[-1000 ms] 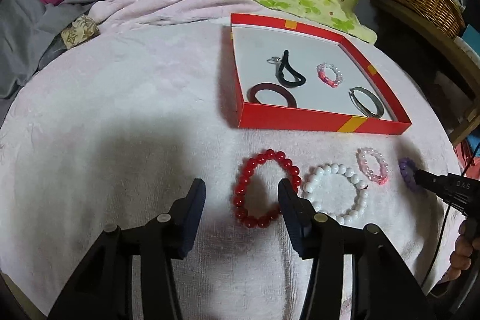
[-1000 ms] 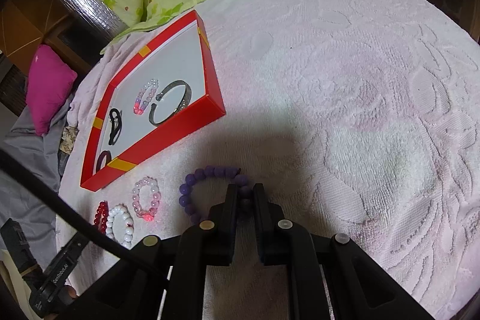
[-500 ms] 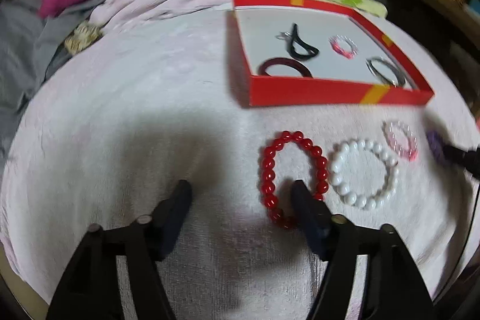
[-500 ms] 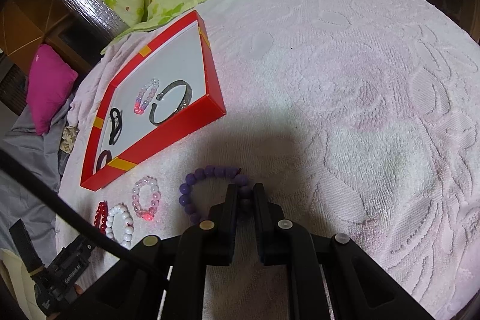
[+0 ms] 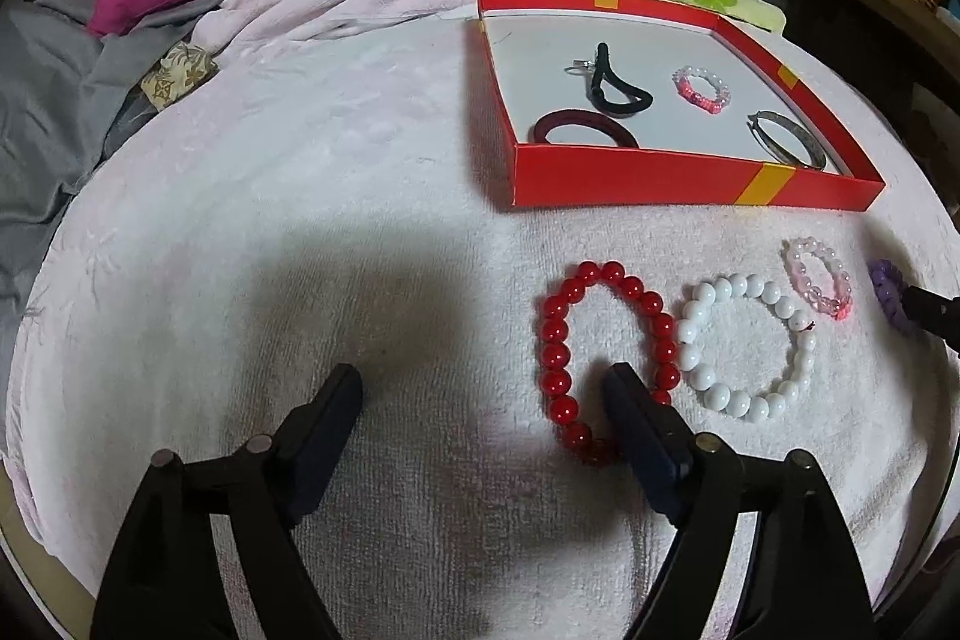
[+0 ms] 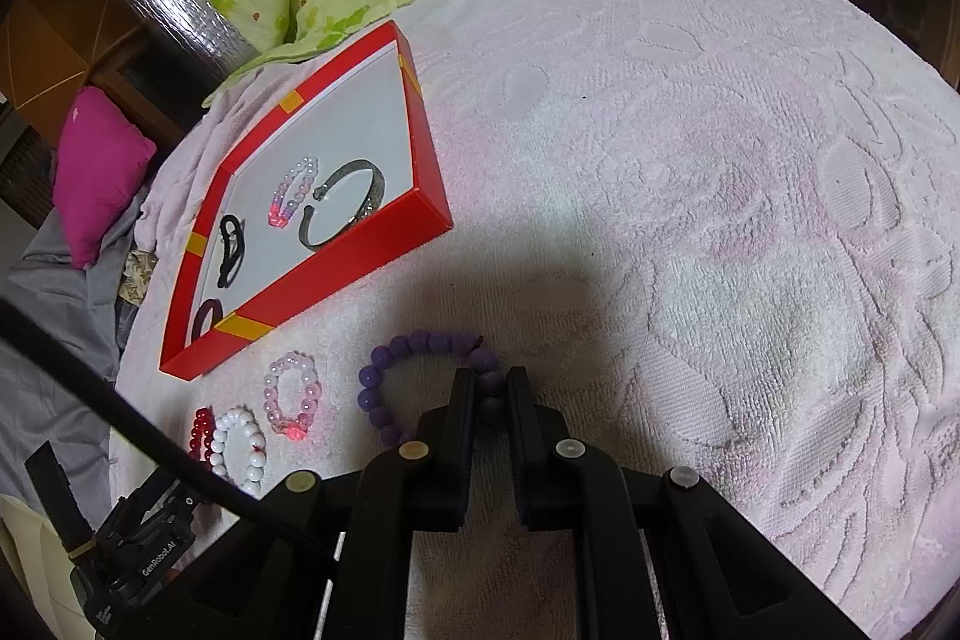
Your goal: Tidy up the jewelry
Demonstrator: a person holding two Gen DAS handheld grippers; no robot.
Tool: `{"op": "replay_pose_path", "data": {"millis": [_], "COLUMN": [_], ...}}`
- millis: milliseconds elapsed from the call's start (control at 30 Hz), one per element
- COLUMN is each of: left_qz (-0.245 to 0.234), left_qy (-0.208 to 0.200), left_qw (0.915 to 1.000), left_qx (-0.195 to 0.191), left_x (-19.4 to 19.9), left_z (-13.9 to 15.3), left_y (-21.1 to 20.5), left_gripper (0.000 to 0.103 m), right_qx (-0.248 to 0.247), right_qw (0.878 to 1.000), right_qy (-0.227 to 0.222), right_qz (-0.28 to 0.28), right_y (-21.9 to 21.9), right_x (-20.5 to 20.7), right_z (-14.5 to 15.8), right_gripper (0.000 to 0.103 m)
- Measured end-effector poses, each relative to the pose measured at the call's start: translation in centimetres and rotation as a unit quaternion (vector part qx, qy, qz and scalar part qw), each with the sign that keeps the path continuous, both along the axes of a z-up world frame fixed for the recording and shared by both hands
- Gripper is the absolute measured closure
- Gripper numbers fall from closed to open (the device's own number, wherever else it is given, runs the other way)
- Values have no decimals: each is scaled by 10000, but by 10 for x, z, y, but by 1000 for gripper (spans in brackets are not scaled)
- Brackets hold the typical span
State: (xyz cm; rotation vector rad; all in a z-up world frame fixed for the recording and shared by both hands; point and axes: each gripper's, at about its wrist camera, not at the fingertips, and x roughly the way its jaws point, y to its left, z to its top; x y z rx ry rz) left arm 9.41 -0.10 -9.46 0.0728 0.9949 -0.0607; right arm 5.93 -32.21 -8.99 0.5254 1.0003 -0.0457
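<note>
Red box (image 5: 630, 184) at 1 o'clock holds four pieces, four bracelets left; my left gripper (image 5: 480, 394) opening over red bracelet (image 5: 606, 352), right gripper (image 6: 487, 394) clamped on purple bracelet (image 6: 420, 358).

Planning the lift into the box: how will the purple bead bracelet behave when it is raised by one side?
The purple bead bracelet is a loop of separate round beads, so it will probably sag into a drooping oval. The right gripper pinches only a few beads; smooth ones may slip. Likely light, so it may swing.
</note>
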Motion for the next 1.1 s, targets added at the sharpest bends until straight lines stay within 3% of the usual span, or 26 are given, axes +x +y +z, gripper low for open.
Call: {"op": "replay_pose_path", "data": {"millis": [133,300,700,800,900,1067,1100], "left_qz": [24,283,65,-96,-271,-395,-401], "left_qy": [-3,107,143,85,-15,-100,-111], "left_qw": [10000,9995,9999,9999,9996,9990,9988], "left_qx": [41,48,40,-50,-89,-210,-260], "left_x": [0,4,4,0,-4,-8,-9], "left_z": [-1,-5,-3,1,5,10,11], "left_y": [0,6,9,7,4,3,4], "left_gripper": [17,2,4,19,41,82,85], "right_qx": [45,111,160,-7,-210,98,239], "right_qw": [10000,9999,9997,9997,9992,9990,9988], "right_qy": [-10,-20,-63,-81,-108,-200,-223], "right_qz": [13,36,154,228,321,382,367], "right_y": [-2,-5,-7,-3,4,2,-1], "right_x": [-1,-2,-11,-14,-16,-18,-19], "right_z": [-1,-1,-1,2,6,9,10], "right_gripper": [90,90,90,90,92,92,92]}}
